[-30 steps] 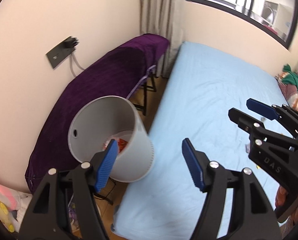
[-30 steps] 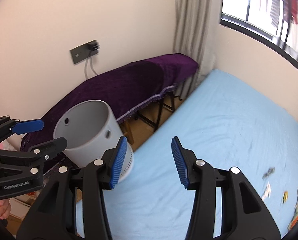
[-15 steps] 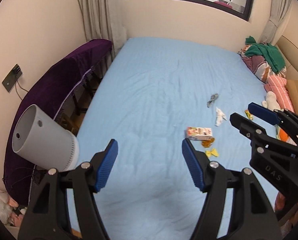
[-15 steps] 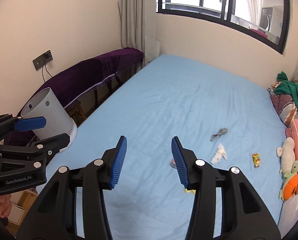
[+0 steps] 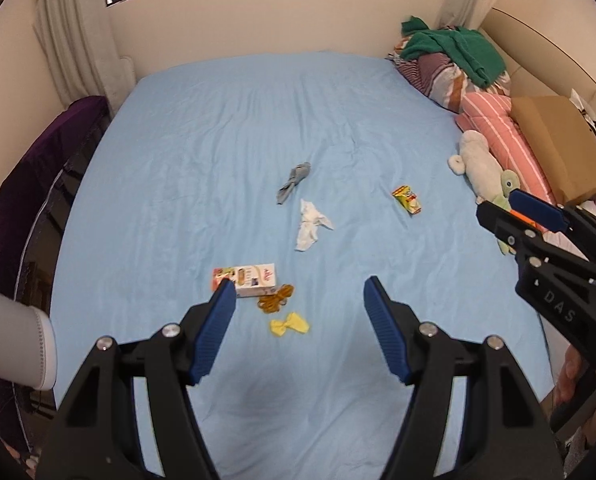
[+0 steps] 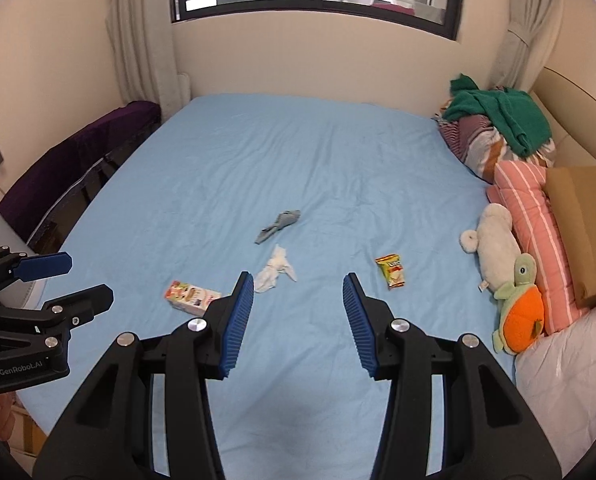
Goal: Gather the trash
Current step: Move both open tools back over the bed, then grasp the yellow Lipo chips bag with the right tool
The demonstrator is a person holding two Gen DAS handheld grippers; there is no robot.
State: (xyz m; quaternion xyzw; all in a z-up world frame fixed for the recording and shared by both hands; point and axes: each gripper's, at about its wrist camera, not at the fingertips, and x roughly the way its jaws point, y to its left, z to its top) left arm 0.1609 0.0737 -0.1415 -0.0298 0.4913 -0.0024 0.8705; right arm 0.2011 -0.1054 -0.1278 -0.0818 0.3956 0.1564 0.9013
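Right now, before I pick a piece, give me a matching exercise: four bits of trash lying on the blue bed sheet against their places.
Things:
1. crumpled white tissue
2. yellow bow-shaped wrapper
3. yellow and red snack packet
4. twisted grey wrapper

Places:
A. nearest the plush toys
B. farthest up the bed, beyond the tissue
C. nearest the left gripper
D. between the grey wrapper and the printed white carton

Pairs: 1-D, 2-C, 3-A, 4-B

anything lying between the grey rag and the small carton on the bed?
Yes: a crumpled white tissue lies on the blue sheet between the grey rag and the small carton. It touches neither. Both wrist views show it, the left most clearly.
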